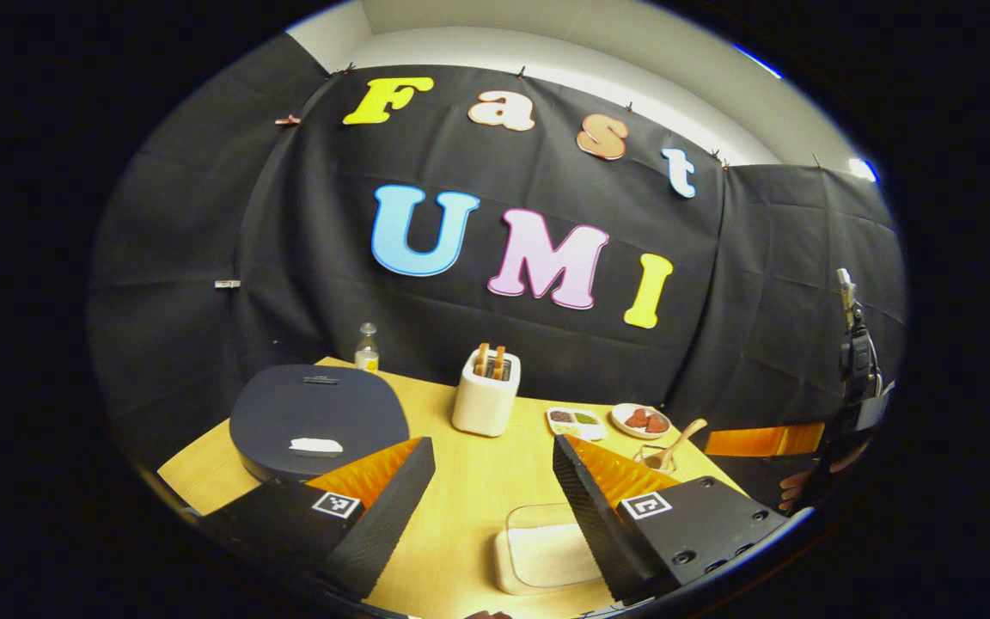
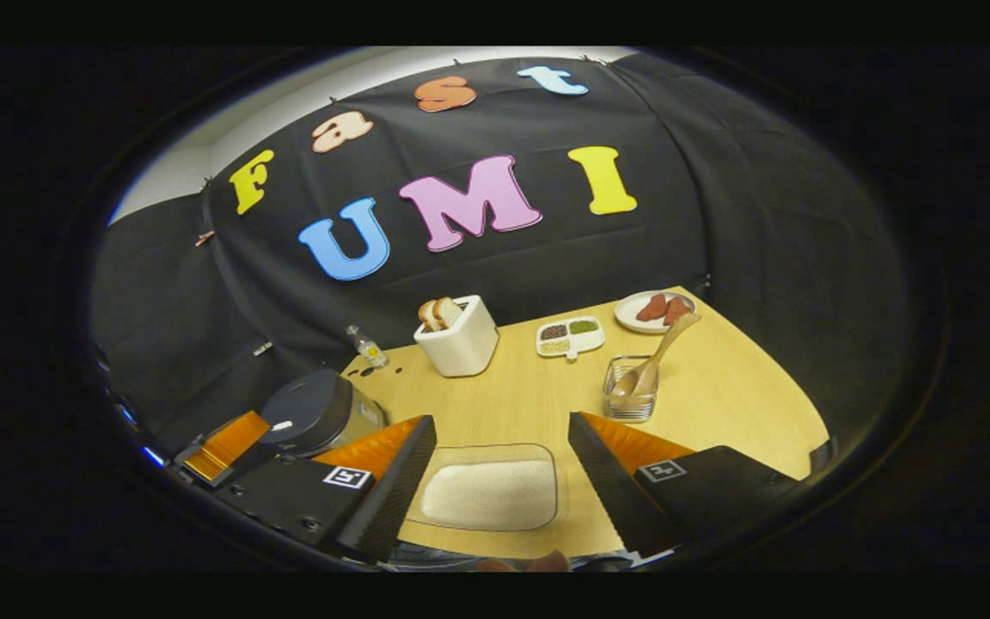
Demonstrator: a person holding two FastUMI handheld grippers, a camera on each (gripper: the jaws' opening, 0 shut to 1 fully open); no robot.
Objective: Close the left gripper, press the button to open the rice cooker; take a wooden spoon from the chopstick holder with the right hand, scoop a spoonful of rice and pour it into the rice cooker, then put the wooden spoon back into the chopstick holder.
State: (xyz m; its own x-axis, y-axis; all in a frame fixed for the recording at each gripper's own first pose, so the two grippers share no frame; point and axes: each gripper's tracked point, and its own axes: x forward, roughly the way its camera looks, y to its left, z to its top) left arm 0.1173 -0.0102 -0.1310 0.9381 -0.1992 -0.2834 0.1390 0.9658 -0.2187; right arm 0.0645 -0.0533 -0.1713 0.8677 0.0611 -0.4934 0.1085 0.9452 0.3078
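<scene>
The rice cooker [image 1: 319,421] sits at the left end of the table [image 1: 478,481], its dark lid down and a pale button [image 1: 316,445] on the near edge of that lid. From where the left gripper [image 1: 495,490] hangs, the button lies ahead and off to its left side, just beyond the left finger, so this hand is plainly the nearer one for the press. Its jaws stand spread wide, holding nothing; they would need to come together first, then swing left and down onto the button.

Over in the right gripper view, the right gripper [image 2: 504,481] also has its jaws spread and empty, poised above the clear tray of rice [image 2: 490,490]. The wooden spoon [image 2: 654,361] leans in the glass chopstick holder [image 2: 630,397], ahead and slightly right of that gripper, handle tilted up and away towards the plate [image 2: 632,320]. A toaster [image 2: 459,340] stands further back.
</scene>
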